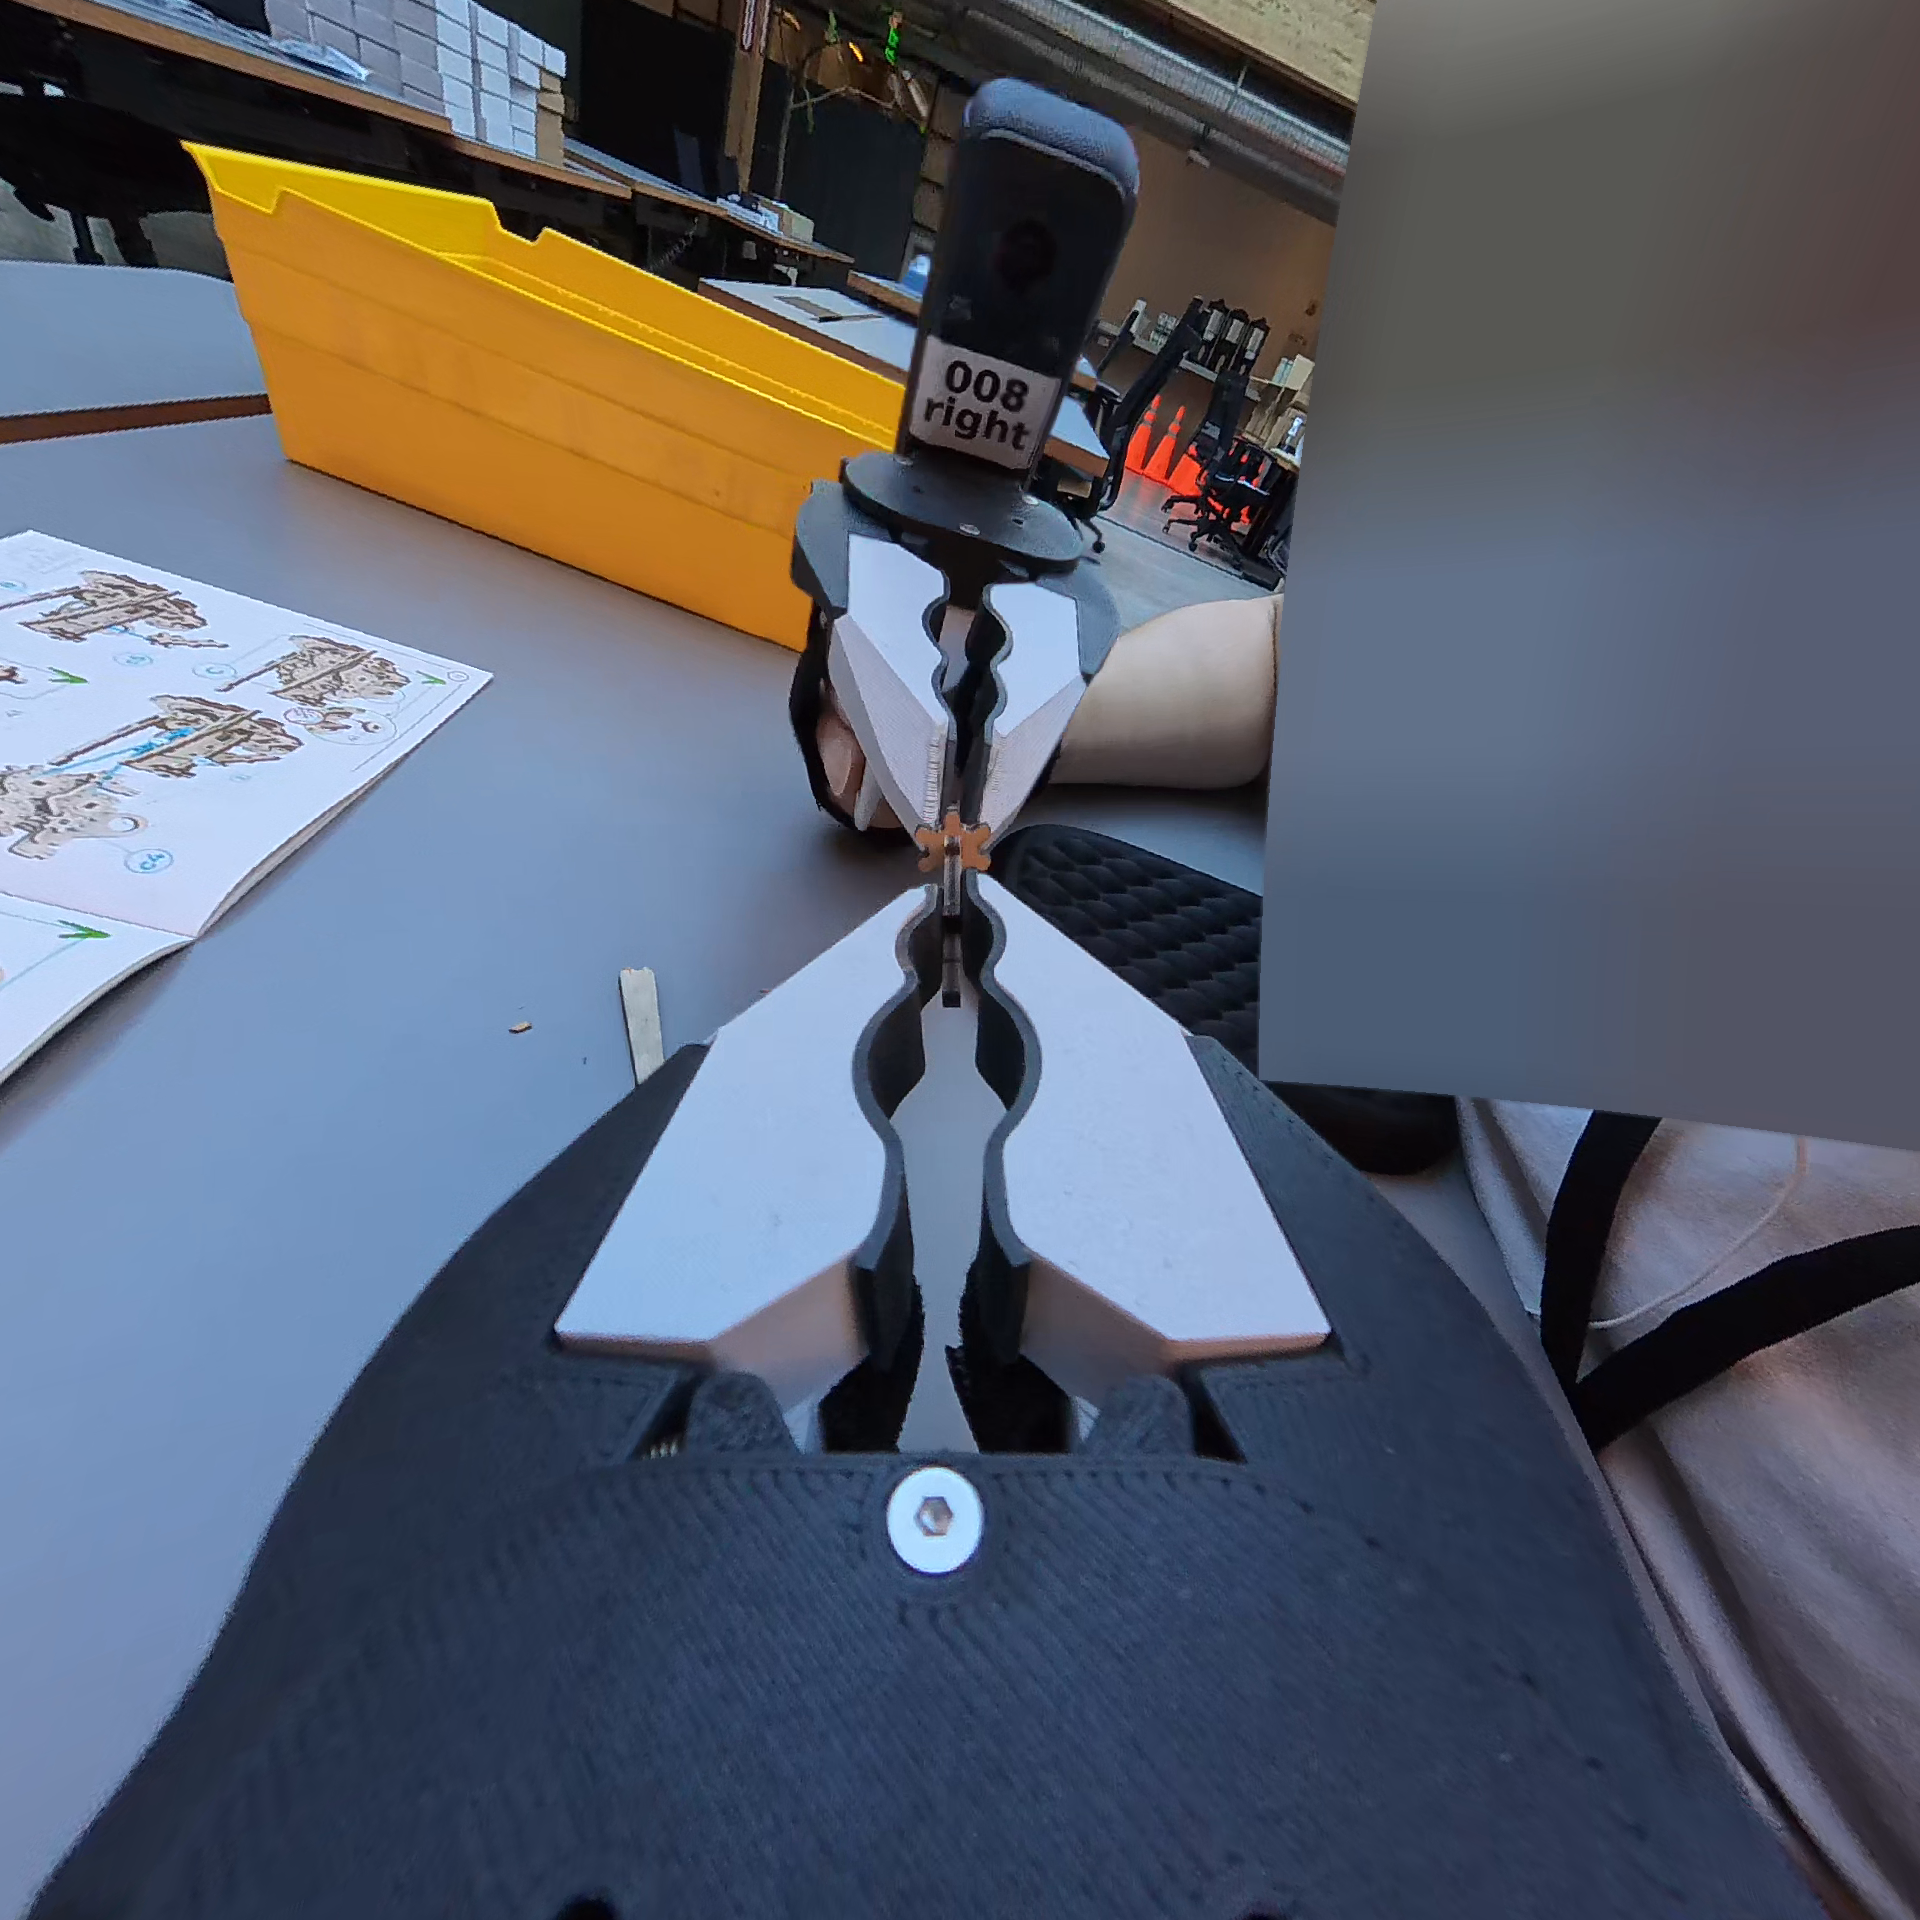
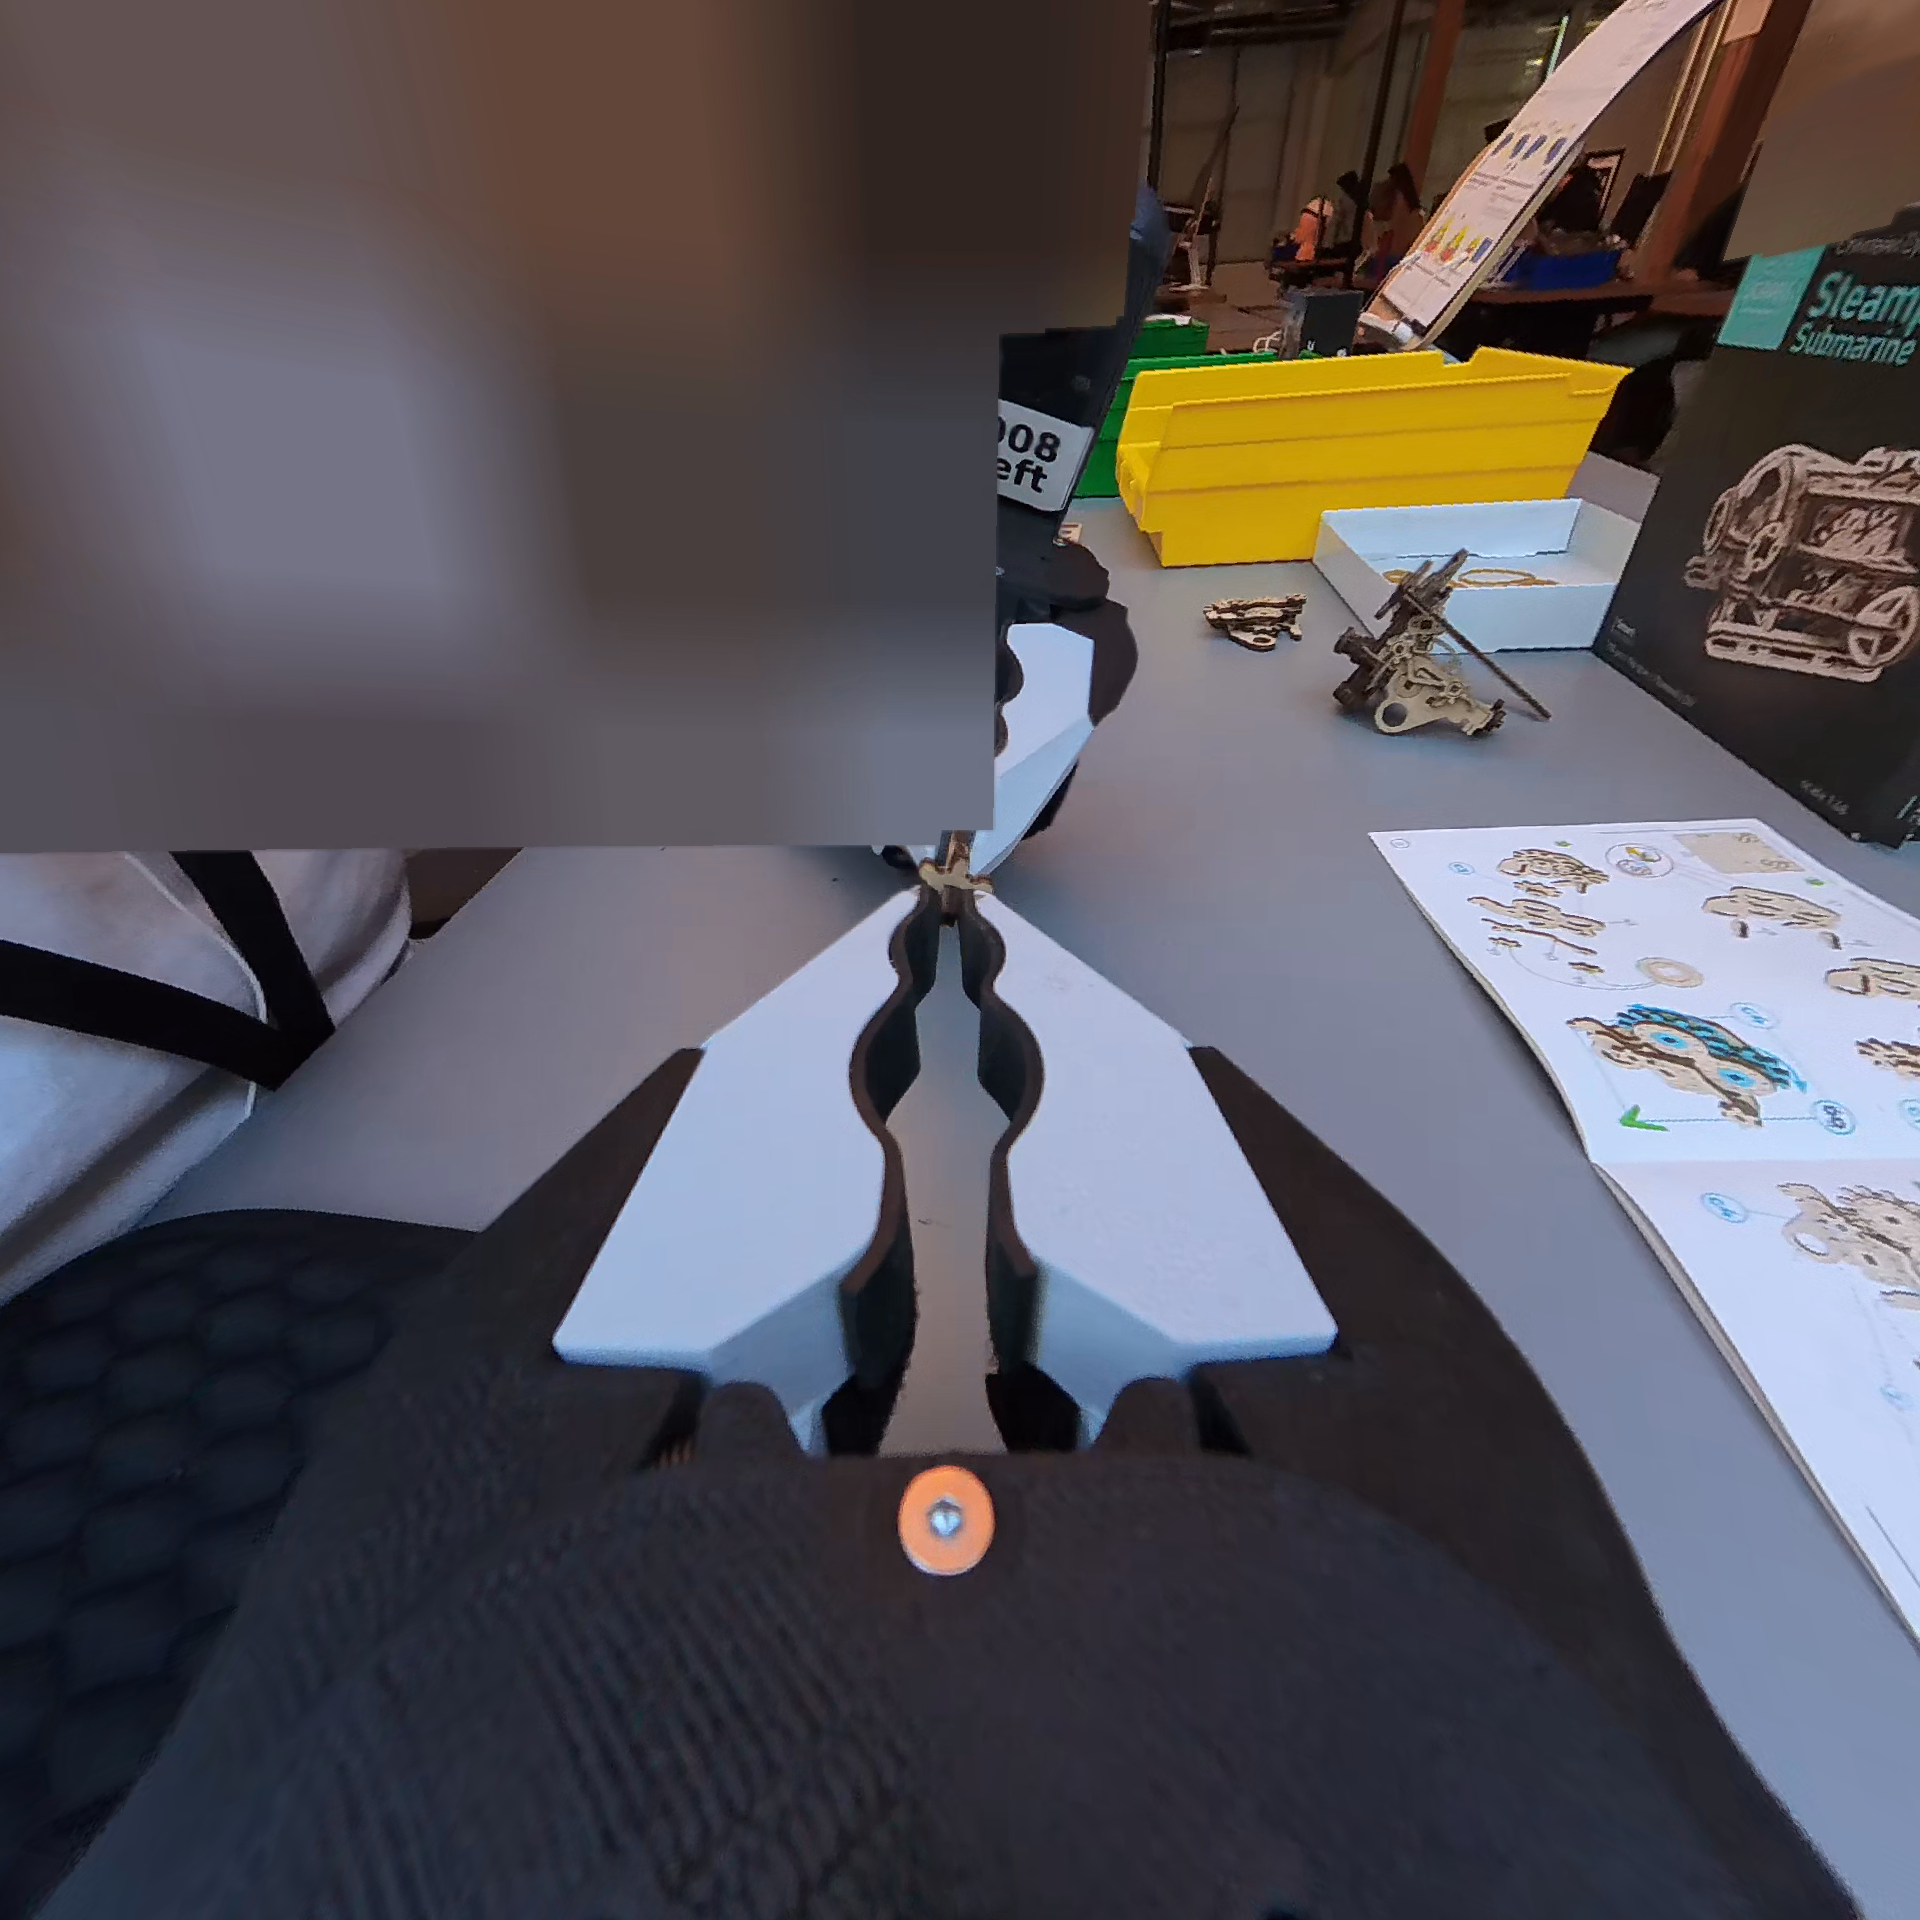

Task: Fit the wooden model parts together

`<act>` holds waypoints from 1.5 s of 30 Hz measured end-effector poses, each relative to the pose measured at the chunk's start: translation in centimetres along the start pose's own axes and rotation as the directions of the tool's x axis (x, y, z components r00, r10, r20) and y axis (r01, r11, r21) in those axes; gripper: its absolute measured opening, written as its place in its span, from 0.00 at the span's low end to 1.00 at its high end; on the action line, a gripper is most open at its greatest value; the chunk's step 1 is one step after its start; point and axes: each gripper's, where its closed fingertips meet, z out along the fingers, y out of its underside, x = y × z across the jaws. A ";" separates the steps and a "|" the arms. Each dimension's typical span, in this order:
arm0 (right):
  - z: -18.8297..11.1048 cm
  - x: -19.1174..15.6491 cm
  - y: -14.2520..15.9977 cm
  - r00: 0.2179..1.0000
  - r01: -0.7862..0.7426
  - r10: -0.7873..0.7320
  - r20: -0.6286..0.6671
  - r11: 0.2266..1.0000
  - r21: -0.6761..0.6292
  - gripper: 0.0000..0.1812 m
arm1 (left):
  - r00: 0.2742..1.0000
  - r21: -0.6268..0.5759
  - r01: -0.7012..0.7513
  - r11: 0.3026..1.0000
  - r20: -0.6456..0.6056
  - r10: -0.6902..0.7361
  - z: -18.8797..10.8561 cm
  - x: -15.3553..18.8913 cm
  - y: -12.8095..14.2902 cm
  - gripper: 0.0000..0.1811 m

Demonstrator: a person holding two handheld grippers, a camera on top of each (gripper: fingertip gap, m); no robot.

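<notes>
On the grey counter (image 1: 312,1091), an open instruction booklet (image 1: 187,727) lies to the left of the left fingers, and a yellow bin (image 1: 540,405) stands beyond it, left of the fingertips. A pale flat stick (image 1: 641,1023) lies just left of those fingers. Seen past the right fingers, a second yellow bin (image 2: 1351,457) sits far ahead to the right with a green bin (image 2: 1143,384) behind it, a white tray (image 2: 1475,551) in front, and a dark printed box (image 2: 1787,540) at far right.
</notes>
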 end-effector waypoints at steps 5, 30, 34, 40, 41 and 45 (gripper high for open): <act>-0.1 0.3 0.3 0.993 0.100 -0.102 -0.051 0.994 -0.037 0.01 | 0.999 -0.009 0.045 0.999 -0.004 -0.045 0.1 -0.3 0.1 0.00; 0.2 -0.2 1.2 0.865 0.465 -0.486 -0.125 0.870 -0.166 0.00 | 0.837 -0.066 0.509 0.858 -0.195 -0.511 0.1 -0.4 1.2 0.00; 0.3 -0.4 1.2 0.893 0.415 -0.434 -0.123 0.897 -0.153 0.00 | 0.836 -0.068 0.511 0.857 -0.195 -0.513 0.1 -0.4 1.3 0.00; 0.6 -1.0 1.8 0.896 0.418 -0.436 -0.087 0.892 -0.175 0.00 | 0.836 -0.117 0.501 0.857 -0.190 -0.515 0.4 0.1 2.0 0.00; 0.6 -1.1 1.8 0.897 0.417 -0.435 -0.079 0.892 -0.173 0.00 | 0.837 -0.122 0.498 0.858 -0.190 -0.513 0.4 0.2 2.0 0.00; 0.7 -1.7 2.0 0.905 0.414 -0.423 -0.032 0.897 -0.153 0.00 | 0.835 -0.157 0.486 0.859 -0.204 -0.510 0.6 0.7 2.4 0.00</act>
